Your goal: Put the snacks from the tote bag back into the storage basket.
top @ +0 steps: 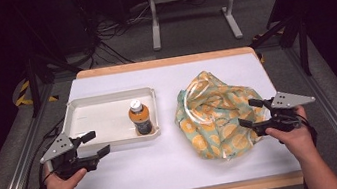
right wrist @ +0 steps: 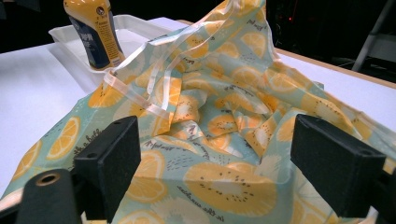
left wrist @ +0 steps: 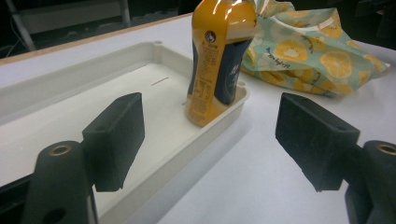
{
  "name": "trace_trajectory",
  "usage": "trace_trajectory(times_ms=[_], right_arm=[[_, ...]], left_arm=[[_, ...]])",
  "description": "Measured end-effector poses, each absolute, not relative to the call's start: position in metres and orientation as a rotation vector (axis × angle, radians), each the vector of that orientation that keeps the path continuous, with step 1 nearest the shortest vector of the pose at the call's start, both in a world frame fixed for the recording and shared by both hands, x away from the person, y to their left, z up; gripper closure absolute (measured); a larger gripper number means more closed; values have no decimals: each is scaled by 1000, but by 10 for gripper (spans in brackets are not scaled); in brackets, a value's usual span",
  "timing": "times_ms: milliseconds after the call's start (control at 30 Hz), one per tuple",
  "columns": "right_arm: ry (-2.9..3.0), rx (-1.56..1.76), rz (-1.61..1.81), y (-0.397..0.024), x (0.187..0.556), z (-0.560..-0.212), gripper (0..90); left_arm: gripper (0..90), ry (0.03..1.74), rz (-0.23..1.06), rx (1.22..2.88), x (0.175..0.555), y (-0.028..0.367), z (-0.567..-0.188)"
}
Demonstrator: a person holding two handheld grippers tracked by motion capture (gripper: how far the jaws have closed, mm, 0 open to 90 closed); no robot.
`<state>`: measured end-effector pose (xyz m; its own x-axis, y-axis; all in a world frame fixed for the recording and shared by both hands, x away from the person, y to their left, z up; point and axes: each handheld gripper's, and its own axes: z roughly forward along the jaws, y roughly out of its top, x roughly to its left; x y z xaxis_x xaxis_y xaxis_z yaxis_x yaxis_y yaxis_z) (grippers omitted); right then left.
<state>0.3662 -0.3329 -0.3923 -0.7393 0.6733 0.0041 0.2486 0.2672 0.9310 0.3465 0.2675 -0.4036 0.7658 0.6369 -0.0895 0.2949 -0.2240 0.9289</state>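
Table (top: 168,170): smooth matt white top, edged in pale wood. Tray (top: 84,117): cream plastic, smooth with a faint sheen; bottle (top: 140,119): glossy orange plastic, dark printed label, white cap. Bag (top: 213,118): thin crinkled cloth or coated fabric, slightly shiny, mint with orange citrus print and pale ribbon handles; left gripper (top: 95,144) and right gripper (top: 249,112): matt black, finely textured jaw blocks, flat grey plate above.

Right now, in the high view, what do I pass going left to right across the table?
left gripper → tray → bottle standing in the tray's right end → fruit-print bag → right gripper at the bag's right edge.
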Motion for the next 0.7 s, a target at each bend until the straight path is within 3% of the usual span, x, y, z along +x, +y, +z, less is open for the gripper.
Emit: trace_trajectory(times_ms=[433, 700], right_arm=[[2152, 853, 1456, -336, 369, -404, 154], [2160, 834, 1448, -335, 371, -417, 129]], left_arm=[[268, 785, 357, 1768, 349, 276, -433], [204, 820, 390, 1796, 353, 273, -448]])
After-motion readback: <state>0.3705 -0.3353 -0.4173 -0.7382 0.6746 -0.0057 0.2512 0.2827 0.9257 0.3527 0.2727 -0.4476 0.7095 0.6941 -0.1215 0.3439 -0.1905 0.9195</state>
